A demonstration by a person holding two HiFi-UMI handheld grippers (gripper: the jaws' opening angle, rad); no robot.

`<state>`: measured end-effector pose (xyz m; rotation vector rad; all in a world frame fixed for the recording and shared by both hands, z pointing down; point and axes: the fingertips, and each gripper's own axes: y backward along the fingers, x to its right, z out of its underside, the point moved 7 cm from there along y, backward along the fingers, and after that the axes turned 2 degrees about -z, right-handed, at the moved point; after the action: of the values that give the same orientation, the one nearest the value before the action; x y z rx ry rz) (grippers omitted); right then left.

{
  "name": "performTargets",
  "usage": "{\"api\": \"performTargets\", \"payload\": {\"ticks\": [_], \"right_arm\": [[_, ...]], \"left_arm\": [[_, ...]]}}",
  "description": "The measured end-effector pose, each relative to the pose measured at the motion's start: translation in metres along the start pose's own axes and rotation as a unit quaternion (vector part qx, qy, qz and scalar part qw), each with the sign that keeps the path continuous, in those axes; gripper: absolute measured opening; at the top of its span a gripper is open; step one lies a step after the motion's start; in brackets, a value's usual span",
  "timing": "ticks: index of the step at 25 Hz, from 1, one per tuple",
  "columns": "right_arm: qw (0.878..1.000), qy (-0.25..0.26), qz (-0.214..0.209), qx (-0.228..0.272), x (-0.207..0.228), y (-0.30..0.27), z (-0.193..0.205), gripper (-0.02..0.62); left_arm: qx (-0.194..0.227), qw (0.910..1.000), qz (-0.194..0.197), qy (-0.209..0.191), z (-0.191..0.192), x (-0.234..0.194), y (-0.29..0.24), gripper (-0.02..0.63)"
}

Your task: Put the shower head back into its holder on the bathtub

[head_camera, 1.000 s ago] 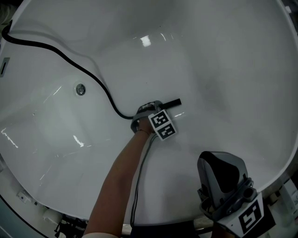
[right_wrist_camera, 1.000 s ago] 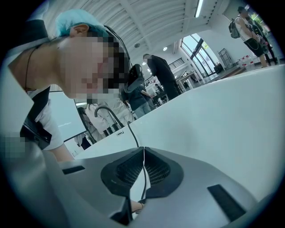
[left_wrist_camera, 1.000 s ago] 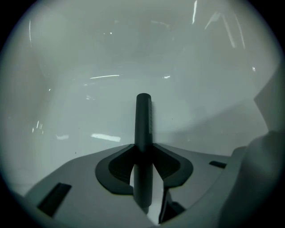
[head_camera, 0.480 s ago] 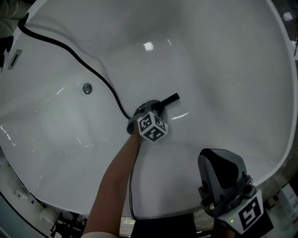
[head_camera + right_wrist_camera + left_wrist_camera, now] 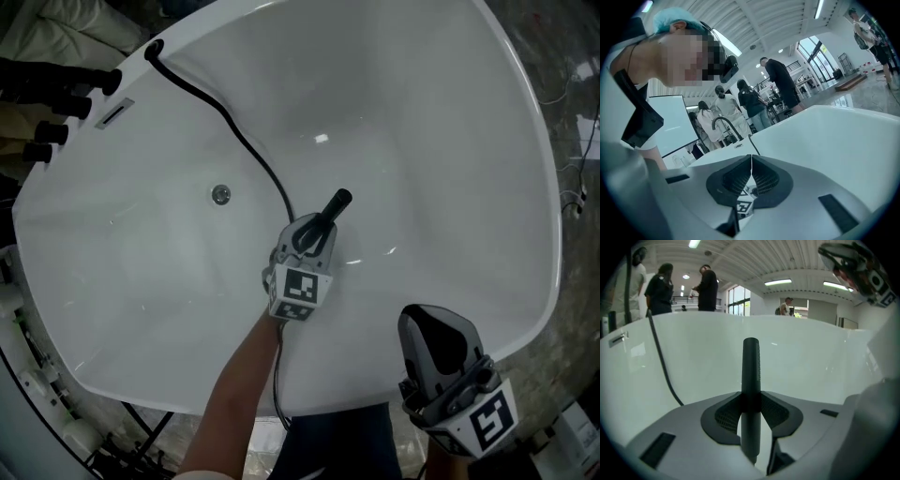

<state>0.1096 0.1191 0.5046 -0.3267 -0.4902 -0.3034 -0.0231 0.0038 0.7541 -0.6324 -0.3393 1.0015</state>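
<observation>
Left gripper view, left gripper [image 5: 751,405] clamped on black shower head [image 5: 751,363], right gripper [image 5: 751,159] jaws together

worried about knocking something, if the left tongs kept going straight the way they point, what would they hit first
Most likely the far bathtub wall; nothing else shows in between. The shower head clamped in the left tongs sticks out front, so its tip would touch first. Depth is unclear.

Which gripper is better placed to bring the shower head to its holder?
Left: the left gripper clamps the shower head inside the bathtub; the right gripper is shut and empty, by its near rim.
</observation>
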Motion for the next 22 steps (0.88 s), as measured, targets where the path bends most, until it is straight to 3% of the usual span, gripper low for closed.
{"api": "performTargets", "payload": {"ticks": [4,9,12,16,22], "right_arm": [[1.000,0.000,-0.008,-0.017,-0.026,0.003,-0.009,0.008],[0.999,0.016,-0.017,-0.026,-0.051,0.004,-0.028,0.008],[0.999,0.004,-0.032,-0.018,-0.077,0.001,-0.048,0.008],[0.998,0.025,-0.041,-0.029,-0.098,0.012,-0.073,0.008],[0.997,0.047,-0.050,-0.041,-0.121,0.014,-0.097,0.008]], "left_arm": [[0.075,0.9954,-0.053,0.028,-0.055,-0.026,0.058,0.123],[0.177,0.9759,-0.110,0.066,-0.119,-0.051,0.129,0.123],[0.195,0.9669,-0.125,0.106,-0.143,-0.062,0.174,0.123],[0.213,0.9575,-0.161,0.109,-0.170,-0.068,0.229,0.123],[0.293,0.9232,-0.216,0.122,-0.232,-0.081,0.314,0.123]]}}
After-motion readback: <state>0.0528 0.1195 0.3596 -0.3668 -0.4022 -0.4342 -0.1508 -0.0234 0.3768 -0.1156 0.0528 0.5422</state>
